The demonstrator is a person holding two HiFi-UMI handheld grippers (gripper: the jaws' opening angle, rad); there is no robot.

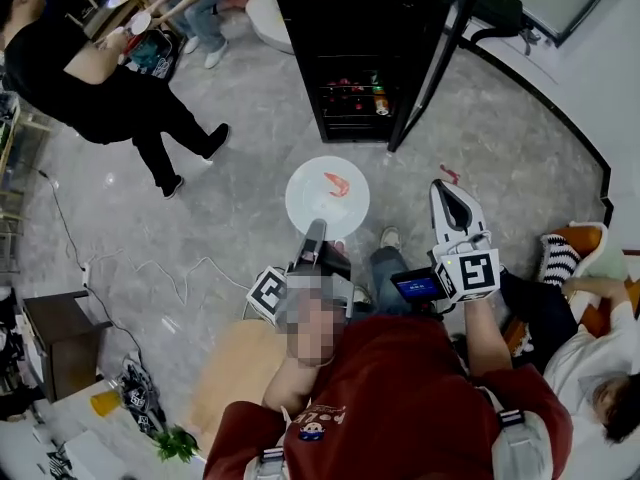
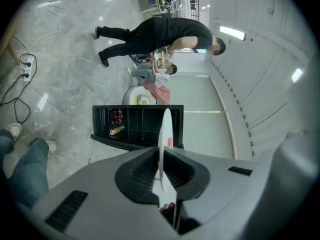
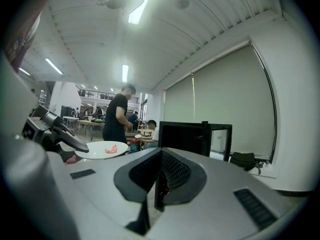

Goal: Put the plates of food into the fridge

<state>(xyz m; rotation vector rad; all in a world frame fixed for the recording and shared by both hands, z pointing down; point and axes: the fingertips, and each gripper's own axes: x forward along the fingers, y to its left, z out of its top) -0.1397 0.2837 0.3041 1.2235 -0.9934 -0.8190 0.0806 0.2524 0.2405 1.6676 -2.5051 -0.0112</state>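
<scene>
A white plate [image 1: 327,195] with a red shrimp [image 1: 338,184] on it hangs level over the floor, in front of the black fridge [image 1: 340,28]. My left gripper [image 1: 316,228] is shut on the plate's near rim. In the left gripper view the plate [image 2: 164,134] stands edge-on, pinched between the jaws of that gripper [image 2: 162,159]. My right gripper [image 1: 446,188] is held to the right of the plate, shut and empty. The right gripper view shows its jaws [image 3: 159,179] together, with the plate [image 3: 102,150] off to the left. The fridge door [image 1: 437,58] stands open.
Bottles and a can [image 1: 358,99] sit on a fridge shelf. A person in black [image 1: 100,78] stands at the back left. Another person [image 1: 590,368] sits at the right. Cables [image 1: 150,268] trail over the grey floor. A wooden stool [image 1: 235,368] is beside my left side.
</scene>
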